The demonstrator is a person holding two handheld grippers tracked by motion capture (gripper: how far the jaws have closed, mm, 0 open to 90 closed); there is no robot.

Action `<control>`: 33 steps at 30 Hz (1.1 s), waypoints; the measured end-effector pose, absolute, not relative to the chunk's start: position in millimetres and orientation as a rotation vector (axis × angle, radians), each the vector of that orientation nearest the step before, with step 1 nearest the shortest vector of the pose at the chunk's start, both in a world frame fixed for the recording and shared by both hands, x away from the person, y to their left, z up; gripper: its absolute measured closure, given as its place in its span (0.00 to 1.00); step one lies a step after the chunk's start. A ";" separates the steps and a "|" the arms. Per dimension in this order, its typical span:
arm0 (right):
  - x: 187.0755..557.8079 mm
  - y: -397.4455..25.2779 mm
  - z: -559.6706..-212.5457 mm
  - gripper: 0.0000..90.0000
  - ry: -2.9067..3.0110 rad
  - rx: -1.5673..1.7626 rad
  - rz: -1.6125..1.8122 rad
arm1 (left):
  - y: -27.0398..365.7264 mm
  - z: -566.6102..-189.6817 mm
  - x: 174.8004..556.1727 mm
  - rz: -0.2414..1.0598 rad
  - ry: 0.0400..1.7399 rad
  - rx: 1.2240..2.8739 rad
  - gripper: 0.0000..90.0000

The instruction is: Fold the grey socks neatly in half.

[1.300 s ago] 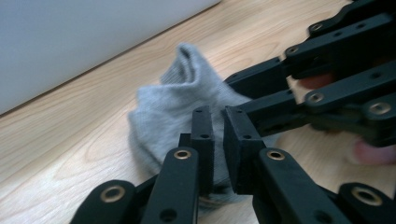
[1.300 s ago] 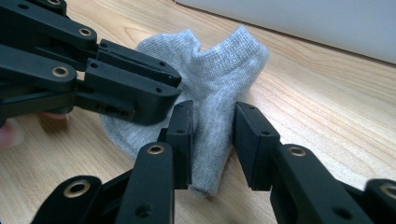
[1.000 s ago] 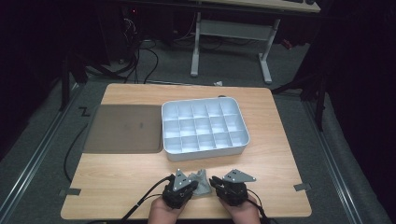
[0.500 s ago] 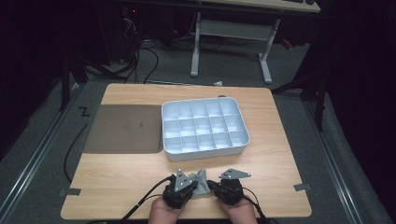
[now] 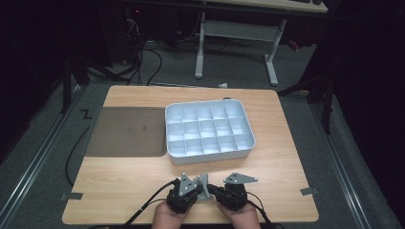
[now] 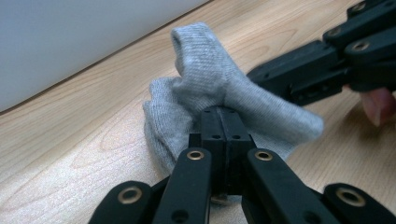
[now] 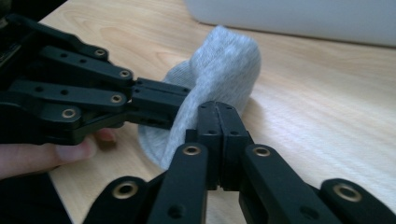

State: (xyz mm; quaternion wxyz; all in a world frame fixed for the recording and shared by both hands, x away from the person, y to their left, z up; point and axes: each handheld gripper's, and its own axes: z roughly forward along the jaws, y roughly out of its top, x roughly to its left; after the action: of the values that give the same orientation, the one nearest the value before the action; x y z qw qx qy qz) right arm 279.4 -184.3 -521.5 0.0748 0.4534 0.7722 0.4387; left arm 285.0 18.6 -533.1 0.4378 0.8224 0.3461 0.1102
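The left gripper has its jaws pressed together on a grey sock. The right gripper pinches the same sock from the other side, jaws squeezed tight too. The sock sits bunched up on the worktop, near the front edge, just in front of the white tray. Both hands are low and close together.

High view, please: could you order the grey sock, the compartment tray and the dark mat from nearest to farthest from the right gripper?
From the right gripper:
1. Grey sock, in its jaws.
2. Compartment tray, straight ahead.
3. Dark mat, ahead and left.
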 end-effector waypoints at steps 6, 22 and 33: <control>271.9 -192.8 -511.0 0.71 2.246 1.369 1.429 | 18.6 -533.2 285.0 0.275 0.860 2.045 1.00; 272.6 -179.3 -530.3 0.91 2.339 1.374 1.236 | 17.2 -532.1 286.3 0.348 0.876 2.022 0.97; 261.3 -172.6 -511.5 0.92 2.306 1.249 1.281 | 9.4 -532.7 282.4 0.397 0.815 2.096 1.00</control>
State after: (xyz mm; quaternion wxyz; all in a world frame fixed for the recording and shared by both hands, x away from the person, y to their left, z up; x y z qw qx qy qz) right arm 261.3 -172.6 -511.5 0.1113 0.4252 0.7852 0.4361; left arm 282.4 9.4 -532.7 0.4158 0.8347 0.3246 0.1581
